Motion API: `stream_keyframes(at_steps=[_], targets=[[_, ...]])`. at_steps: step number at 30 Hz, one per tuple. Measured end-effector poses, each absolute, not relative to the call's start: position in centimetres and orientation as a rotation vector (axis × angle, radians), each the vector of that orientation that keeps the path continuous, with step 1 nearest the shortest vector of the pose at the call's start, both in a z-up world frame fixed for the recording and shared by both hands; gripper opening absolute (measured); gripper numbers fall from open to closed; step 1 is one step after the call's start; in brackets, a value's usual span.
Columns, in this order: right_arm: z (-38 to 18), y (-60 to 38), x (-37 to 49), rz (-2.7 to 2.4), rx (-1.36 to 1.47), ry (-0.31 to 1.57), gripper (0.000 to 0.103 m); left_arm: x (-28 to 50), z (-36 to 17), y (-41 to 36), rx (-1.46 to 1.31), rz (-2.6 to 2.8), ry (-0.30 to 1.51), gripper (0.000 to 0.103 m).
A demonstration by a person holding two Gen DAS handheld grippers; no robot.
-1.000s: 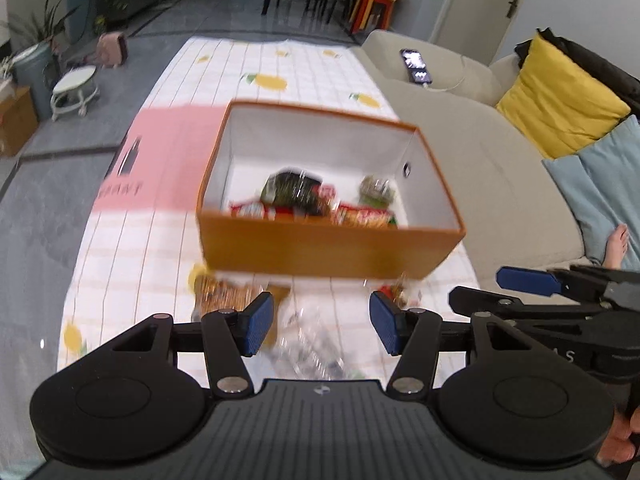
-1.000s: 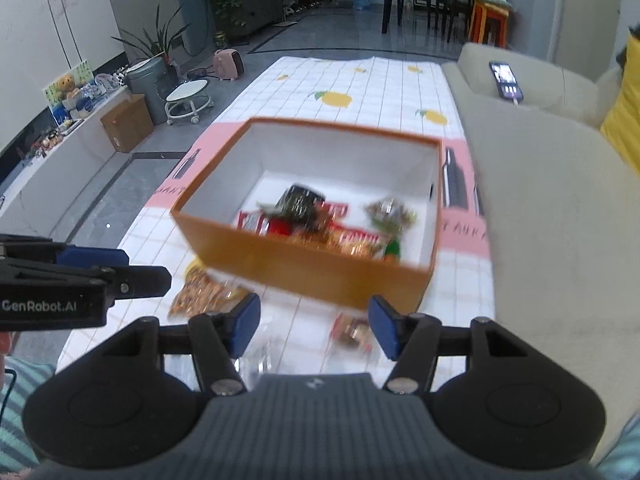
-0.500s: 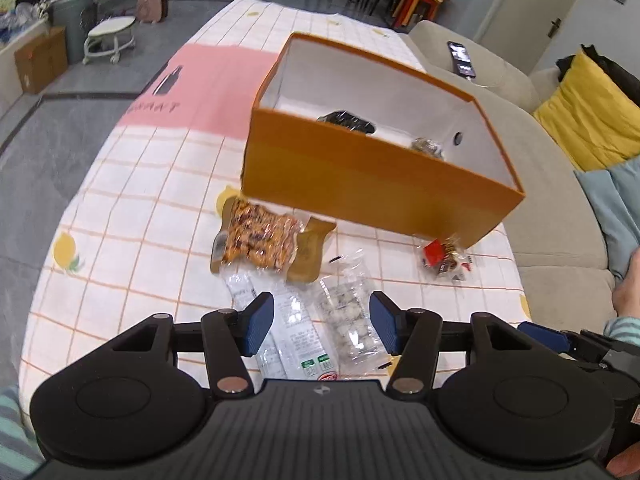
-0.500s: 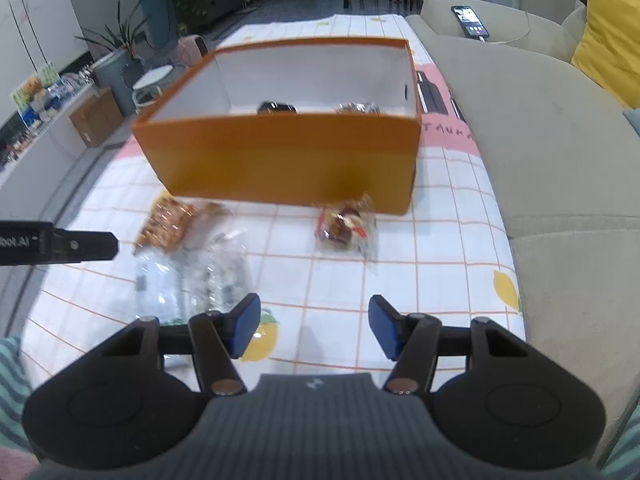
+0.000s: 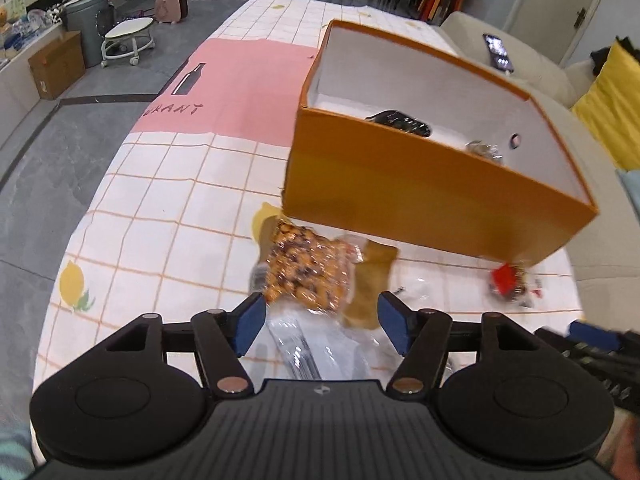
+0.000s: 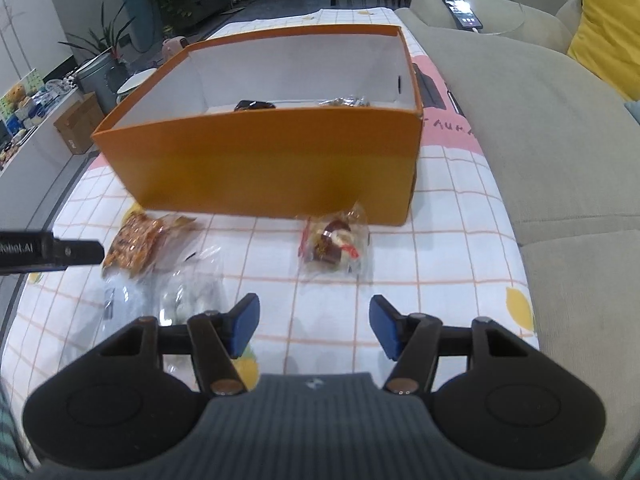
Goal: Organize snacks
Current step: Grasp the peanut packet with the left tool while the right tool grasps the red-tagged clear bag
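An orange box stands on the checked tablecloth with a few snacks inside, mostly hidden by its near wall. In front of it lie an orange-brown snack bag, clear packets and a red-and-clear packet. My left gripper is open and empty, low over the clear packets, just short of the orange-brown bag. My right gripper is open and empty, a little short of the red-and-clear packet.
A beige sofa runs along the table's right side with a phone on it and a yellow cushion. A pink cloth panel lies left of the box. The floor drops off at the table's left edge.
Both grippers have dropped from above the box to low over the table in front of it. The left has closed in on the orange-brown bag. Both stay open.
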State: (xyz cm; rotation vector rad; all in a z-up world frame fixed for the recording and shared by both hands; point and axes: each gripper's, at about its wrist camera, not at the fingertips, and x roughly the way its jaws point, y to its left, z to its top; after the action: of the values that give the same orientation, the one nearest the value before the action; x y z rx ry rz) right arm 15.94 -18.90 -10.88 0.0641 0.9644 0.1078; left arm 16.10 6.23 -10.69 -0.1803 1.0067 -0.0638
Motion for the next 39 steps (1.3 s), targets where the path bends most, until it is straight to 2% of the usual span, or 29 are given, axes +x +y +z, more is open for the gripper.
stream_keyframes(at_steps=[9, 17, 24, 28, 31, 34, 39], targets=[[-11.5, -19.5, 20.3, 0.086, 0.05, 0.94, 0.062, 19.4, -13.3, 6.7, -0.134, -0.1, 1.001, 0.077], [-13.2, -19.7, 22.8, 0.086, 0.039, 0.958, 0.063, 20.8, -15.3, 7.4, -0.182, -0.103, 1.037, 0.088], [-14.4, -19.8, 23.0, 0.114, 0.051, 0.973, 0.062, 20.8, -15.6, 6.7, -0.126, -0.118, 0.998, 0.094], [-15.0, -19.6, 23.1, 0.11, 0.041, 0.992, 0.051, 20.6, -15.7, 6.4, -0.101, -0.132, 0.977, 0.096], [-15.6, -19.5, 23.0, 0.111, 0.038, 1.007, 0.045, 20.8, -15.8, 6.4, -0.096, -0.143, 0.976, 0.095], [-15.8, -19.3, 22.7, 0.115, 0.017, 0.997, 0.044, 20.7, -15.8, 6.4, -0.097, -0.166, 0.964, 0.086], [-15.8, -18.8, 22.7, 0.115, 0.014, 0.998, 0.043, 20.6, -15.8, 6.0, -0.101, -0.178, 0.953, 0.079]])
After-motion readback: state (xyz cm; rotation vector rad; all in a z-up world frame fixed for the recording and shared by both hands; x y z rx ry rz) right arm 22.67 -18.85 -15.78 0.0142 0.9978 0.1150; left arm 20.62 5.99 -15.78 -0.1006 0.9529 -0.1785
